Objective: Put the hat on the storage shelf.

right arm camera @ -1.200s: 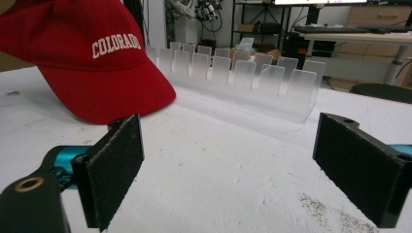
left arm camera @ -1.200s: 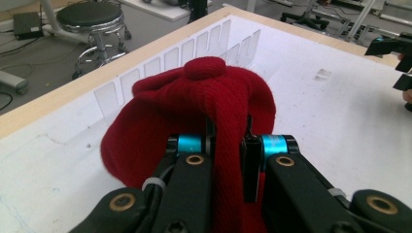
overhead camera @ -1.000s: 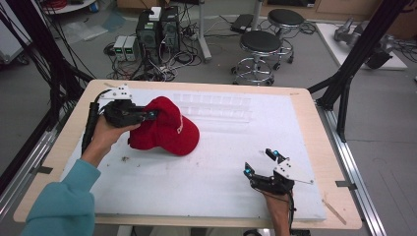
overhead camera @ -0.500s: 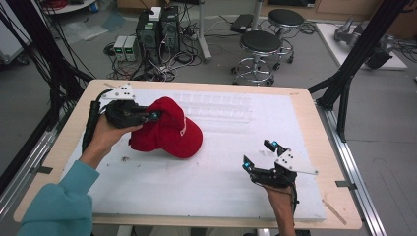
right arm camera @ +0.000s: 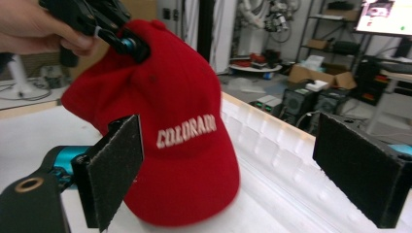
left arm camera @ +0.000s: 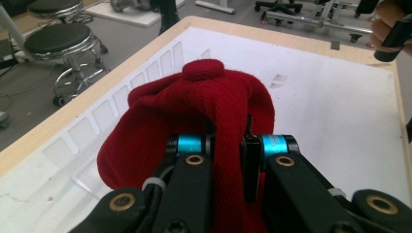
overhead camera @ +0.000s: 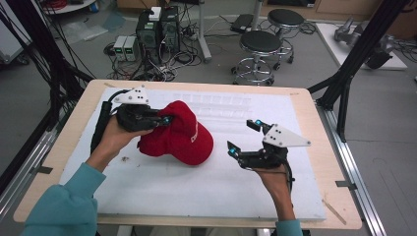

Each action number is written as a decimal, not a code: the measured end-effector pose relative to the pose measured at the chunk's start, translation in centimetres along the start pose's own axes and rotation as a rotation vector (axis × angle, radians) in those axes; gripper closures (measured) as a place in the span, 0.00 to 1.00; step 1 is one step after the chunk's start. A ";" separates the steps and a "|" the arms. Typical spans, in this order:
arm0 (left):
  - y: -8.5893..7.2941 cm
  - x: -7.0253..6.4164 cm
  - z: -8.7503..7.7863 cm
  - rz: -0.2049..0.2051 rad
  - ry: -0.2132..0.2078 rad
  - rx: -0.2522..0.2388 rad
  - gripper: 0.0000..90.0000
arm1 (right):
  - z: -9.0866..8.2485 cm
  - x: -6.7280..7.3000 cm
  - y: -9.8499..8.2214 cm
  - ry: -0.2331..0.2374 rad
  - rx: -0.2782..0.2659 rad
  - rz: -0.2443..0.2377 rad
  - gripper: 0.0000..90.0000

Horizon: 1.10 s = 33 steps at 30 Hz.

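A red cap [overhead camera: 183, 136] with white lettering hangs over the white table top, its brim end low at the right. My left gripper [overhead camera: 164, 119] is shut on a fold of the cap's crown and holds it up; in the left gripper view the red fabric [left arm camera: 214, 102] is pinched between the two jaws of the left gripper [left arm camera: 228, 145]. My right gripper [overhead camera: 244, 136] stands open to the right of the cap, raised off the table, its jaws pointing at the cap. In the right gripper view the cap [right arm camera: 180, 121] is ahead between the wide pads [right arm camera: 114, 165].
The white board [overhead camera: 206, 187] covers a wooden table [overhead camera: 324, 147]. Black stools [overhead camera: 263, 44], computer boxes [overhead camera: 157, 29] and cables stand on the floor beyond the far edge. A black frame leg [overhead camera: 354, 64] rises at the right.
My right gripper has risen from the table's front edge and moved left toward the cap. My left gripper has lifted the cap's crown slightly and shifted it right.
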<state>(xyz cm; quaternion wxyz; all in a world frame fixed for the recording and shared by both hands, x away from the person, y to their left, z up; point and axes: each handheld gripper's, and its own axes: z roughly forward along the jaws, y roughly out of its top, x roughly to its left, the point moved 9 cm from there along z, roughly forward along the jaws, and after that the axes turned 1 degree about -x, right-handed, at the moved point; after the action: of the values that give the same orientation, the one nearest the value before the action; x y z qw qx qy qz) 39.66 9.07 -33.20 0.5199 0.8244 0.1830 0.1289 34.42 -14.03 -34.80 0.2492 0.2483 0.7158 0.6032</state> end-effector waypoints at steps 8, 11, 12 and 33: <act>0.4 -1.3 0.8 0.008 -0.031 0.009 0.96 | 2.4 0.9 1.7 0.085 0.060 -0.016 0.11; 0.7 -2.0 1.2 0.004 -0.044 0.002 0.96 | 3.4 1.2 1.9 0.122 0.089 -0.020 0.11; 0.8 -2.1 1.4 0.001 -0.049 -0.002 0.96 | 3.7 1.4 1.9 0.135 0.098 -0.023 0.11; 1.4 -3.9 2.2 0.026 -0.089 0.001 0.96 | 8.2 2.9 0.9 0.256 0.240 -0.045 0.27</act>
<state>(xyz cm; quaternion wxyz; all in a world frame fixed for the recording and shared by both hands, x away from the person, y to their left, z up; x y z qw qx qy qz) 37.30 5.01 -32.98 0.5255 0.8318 0.1491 0.0989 37.68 -5.88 -35.30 0.1381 0.1813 0.8140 0.5342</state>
